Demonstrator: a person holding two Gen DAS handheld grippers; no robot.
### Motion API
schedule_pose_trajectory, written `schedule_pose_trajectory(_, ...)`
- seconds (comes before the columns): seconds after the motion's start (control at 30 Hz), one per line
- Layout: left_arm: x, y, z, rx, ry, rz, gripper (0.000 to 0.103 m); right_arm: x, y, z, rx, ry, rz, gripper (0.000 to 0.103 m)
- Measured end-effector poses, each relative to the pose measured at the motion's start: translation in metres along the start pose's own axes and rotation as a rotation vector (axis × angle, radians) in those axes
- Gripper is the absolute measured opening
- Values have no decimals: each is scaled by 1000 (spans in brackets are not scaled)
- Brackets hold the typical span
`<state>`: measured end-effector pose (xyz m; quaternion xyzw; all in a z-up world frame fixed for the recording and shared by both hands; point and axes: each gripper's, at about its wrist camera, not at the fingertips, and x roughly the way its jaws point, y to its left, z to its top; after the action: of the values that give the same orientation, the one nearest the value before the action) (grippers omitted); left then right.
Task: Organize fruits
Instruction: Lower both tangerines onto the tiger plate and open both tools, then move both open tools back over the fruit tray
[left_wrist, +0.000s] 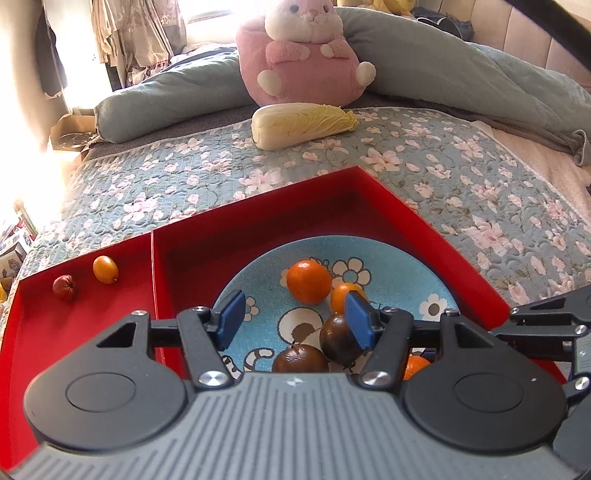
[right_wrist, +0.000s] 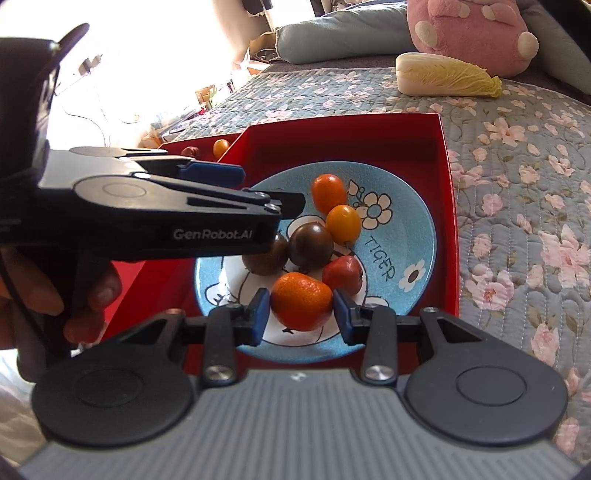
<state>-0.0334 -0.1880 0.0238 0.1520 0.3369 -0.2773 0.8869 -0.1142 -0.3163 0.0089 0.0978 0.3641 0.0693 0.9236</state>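
Two grippers over the plate, one fruit in hand

Right gripper (right_wrist: 300, 314) is clenched on the tangerine (right_wrist: 301, 301); both blue pads (right_wrist: 258, 314) sit against its sides, at the near part of the plate (right_wrist: 417, 206). Whether the fruit is lifted clear of the plate cannot be told. Left gripper (left_wrist: 291, 321) is released, jaws apart and empty, hovering over the same plate with a dark fruit (left_wrist: 338, 341) just beside its right pad. A person's hand (right_wrist: 48, 291) holds the left tool.

Plate contents, right wrist view: two dark fruits, two orange tomatoes (right_wrist: 328, 192), one red fruit (right_wrist: 342, 275), and the tangerine. The plate lies in the right compartment of the red box (right_wrist: 445, 147). The left compartment (left_wrist: 74, 332) holds a small red fruit (left_wrist: 65, 288) and a yellow-orange one (left_wrist: 105, 269), apart from each other. A cabbage (left_wrist: 301, 123) lies well beyond on the quilt (left_wrist: 461, 177).

Judgement: sorting is at an early stage; the step in hand is the pick of the tangerine. The next move calls for a straight lift clear of the neighbouring red fruit, then carriage across the divider without striking the left gripper.
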Motion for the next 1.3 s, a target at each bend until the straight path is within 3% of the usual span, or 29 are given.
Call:
schedule_pose_trajectory(0.43, -21, 18, -7, -9, -26, 10, 66, 15, 13, 18, -30, 4, -50, 42)
schedule_pose_trajectory(0.77, -30, 58, -12, -68, -35, 50, 66, 20, 17, 23, -35, 1, -88, 42)
schedule_pose_trajectory(0.83, -30, 63, -13, -75, -36, 52, 66, 21, 19, 23, -41, 0, -103, 47)
schedule_pose_trajectory(0.9, -30, 67, -15, -81, -38, 54, 66, 18, 19, 24, -31, -16, -118, 58)
schedule_pose_trajectory(1.3, -28, 111, -25, -143, -42, 100, 66, 15, 33, 39, -35, -62, -139, 58)
